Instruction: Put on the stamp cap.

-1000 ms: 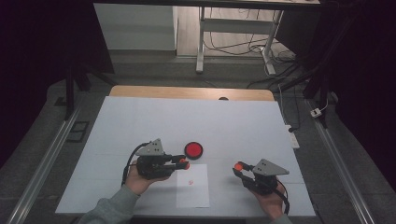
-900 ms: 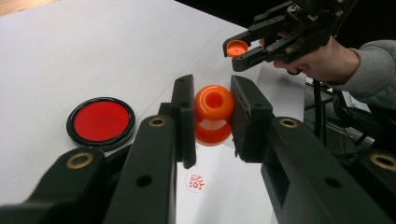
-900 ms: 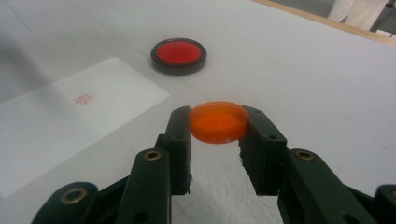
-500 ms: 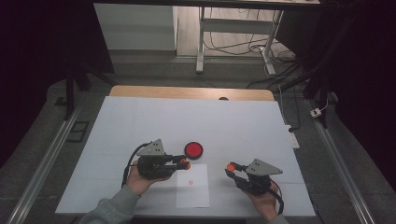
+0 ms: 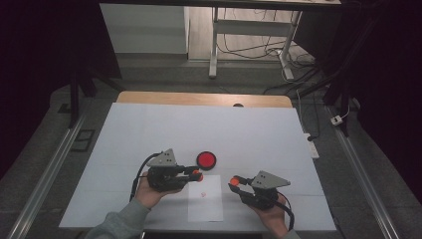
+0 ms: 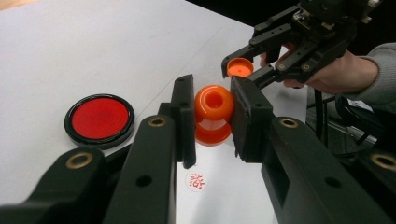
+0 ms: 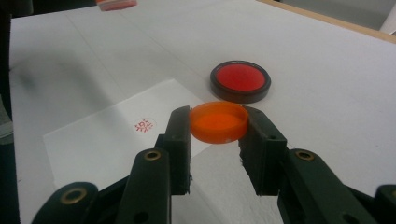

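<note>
the orange stamp [image 6: 213, 114] sits in the centre of the left gripper view, clenched between the jaws of the left gripper [image 6: 212, 119], above a white sheet of paper [image 6: 224, 196] that bears a red stamped mark [image 6: 195, 180]. in the high view the left gripper [image 5: 197, 175] is at lower centre-left, over the paper's upper left corner. the orange cap [image 7: 218, 122] is grasped by the right gripper [image 7: 217, 126] in the middle of the right gripper view, above the paper's edge. in the high view the right gripper [image 5: 235, 181] lies just right of the paper [image 5: 205, 204]. the red ink pad [image 5: 206, 160] rests on the white table [image 5: 149, 129], just above the paper.
</note>
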Motion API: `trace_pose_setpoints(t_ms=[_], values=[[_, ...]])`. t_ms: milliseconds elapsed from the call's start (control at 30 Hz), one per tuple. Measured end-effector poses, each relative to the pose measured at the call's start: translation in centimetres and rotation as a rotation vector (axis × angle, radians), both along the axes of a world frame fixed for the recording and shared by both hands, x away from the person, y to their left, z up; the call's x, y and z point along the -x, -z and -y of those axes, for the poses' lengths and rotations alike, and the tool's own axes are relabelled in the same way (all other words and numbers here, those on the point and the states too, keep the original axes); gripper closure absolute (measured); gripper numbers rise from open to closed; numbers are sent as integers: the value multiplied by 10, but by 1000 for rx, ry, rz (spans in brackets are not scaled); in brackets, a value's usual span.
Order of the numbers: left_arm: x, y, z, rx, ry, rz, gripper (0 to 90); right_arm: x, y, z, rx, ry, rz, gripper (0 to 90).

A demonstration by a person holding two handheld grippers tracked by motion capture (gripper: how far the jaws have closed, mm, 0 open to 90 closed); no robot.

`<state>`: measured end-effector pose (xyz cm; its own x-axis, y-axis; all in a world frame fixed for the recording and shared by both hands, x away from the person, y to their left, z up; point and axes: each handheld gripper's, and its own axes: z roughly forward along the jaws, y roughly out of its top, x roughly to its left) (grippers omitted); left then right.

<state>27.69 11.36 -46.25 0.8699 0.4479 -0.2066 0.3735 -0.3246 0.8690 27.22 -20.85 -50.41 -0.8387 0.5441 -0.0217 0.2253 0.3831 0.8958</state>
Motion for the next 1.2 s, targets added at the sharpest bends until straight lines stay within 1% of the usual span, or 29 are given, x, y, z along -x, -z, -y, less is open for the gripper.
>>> trace_pose_setpoints(t_ms=[200, 267, 433, 500, 533, 733, 767, 800, 900, 933, 1033, 1100, 1200], values=[[-1, 1, 1, -6, 2, -4, 717, 1, -1, -2, 15, -5, 5, 644], [-1, 2, 2, -5, 2, -7, 717, 1, -1, -4, 0, -15, 3, 644], [-2, 3, 5, -10, 3, -9, 717, 2, 0, -7, 15, -27, 1, 644], [-2, 3, 5, -15, 4, -9, 717, 2, 0, -8, 13, -31, 3, 644], [-2, 4, 6, -16, 4, -9, 717, 3, -1, -9, 22, -30, 5, 644], [-3, 4, 6, -17, 7, -9, 716, 5, 0, -14, 25, -46, 6, 644], [-3, 4, 6, -17, 7, -9, 716, 5, 0, -15, 36, -45, 10, 644], [-3, 4, 6, -17, 7, -10, 716, 5, 0, -16, 27, -54, 8, 644], [-2, 4, 5, -19, 8, -8, 716, 5, 0, -20, 36, -50, 9, 644], [-2, 4, 5, -18, 6, -8, 716, 5, 0, -21, 29, -57, 5, 643], [-3, 4, 5, -19, 7, -9, 716, 5, 1, -26, 38, -68, 10, 644], [-3, 5, 6, -18, 7, -11, 716, 5, 2, -31, 34, -80, 3, 643], [-4, 6, 6, -21, 8, -12, 716, 5, 3, -36, 42, -87, 6, 643]])
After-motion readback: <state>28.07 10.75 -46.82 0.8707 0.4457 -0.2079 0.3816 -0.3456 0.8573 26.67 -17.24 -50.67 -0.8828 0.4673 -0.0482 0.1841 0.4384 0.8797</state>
